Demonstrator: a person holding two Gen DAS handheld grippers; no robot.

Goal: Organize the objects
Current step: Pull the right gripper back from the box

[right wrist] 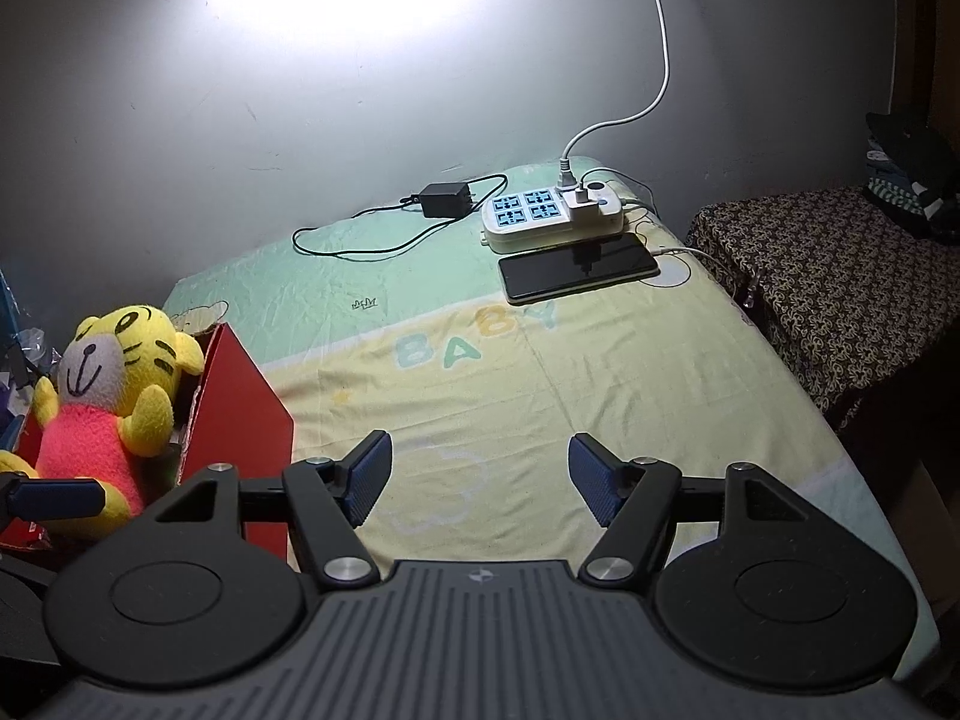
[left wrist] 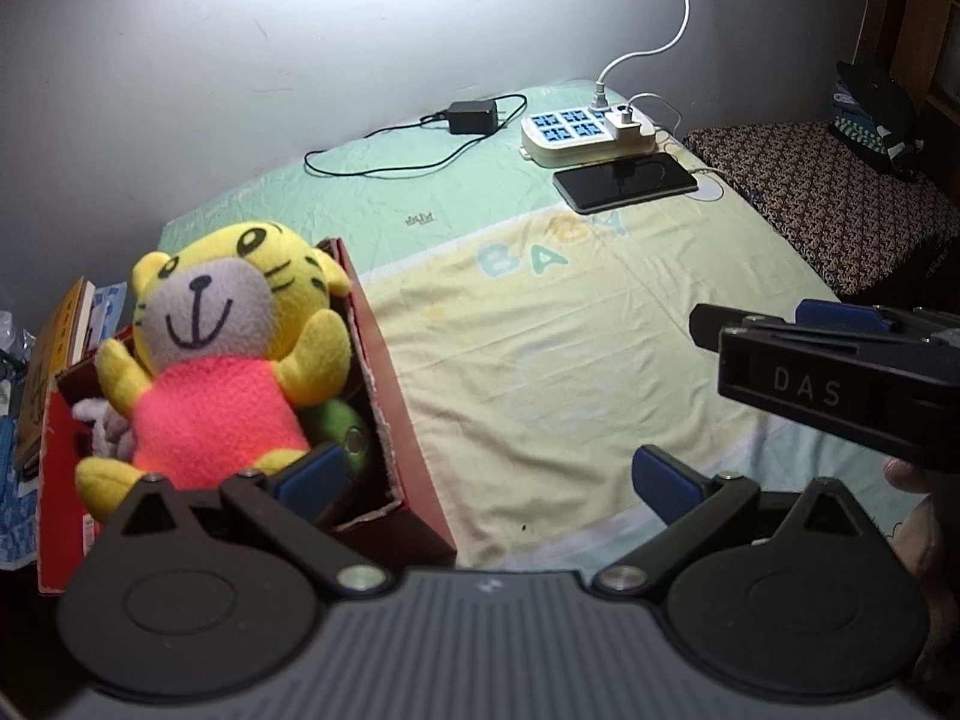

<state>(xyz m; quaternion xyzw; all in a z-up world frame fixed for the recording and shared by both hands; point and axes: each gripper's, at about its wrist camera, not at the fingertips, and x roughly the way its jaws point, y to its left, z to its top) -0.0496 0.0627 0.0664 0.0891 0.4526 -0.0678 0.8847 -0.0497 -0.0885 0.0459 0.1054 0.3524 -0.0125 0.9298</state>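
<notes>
Left of the fingers (right wrist: 369, 477), a fuzzy fleece plush tiger (left wrist: 222, 360) fills a matt red cardboard box (left wrist: 414, 480) with ragged edges. Ahead lie a wrinkled cotton bedsheet (right wrist: 600, 372), a glossy phone (right wrist: 579, 267) and a smooth plastic power strip (right wrist: 552, 216).

In the red box (left wrist: 384, 420), the yellow plush tiger (left wrist: 222, 360) covers most of a green toy (left wrist: 342, 426) and a pale plush thing (left wrist: 102, 420), both too hidden to identify, while books (left wrist: 54, 372) behind the box run off the left edge.
</notes>
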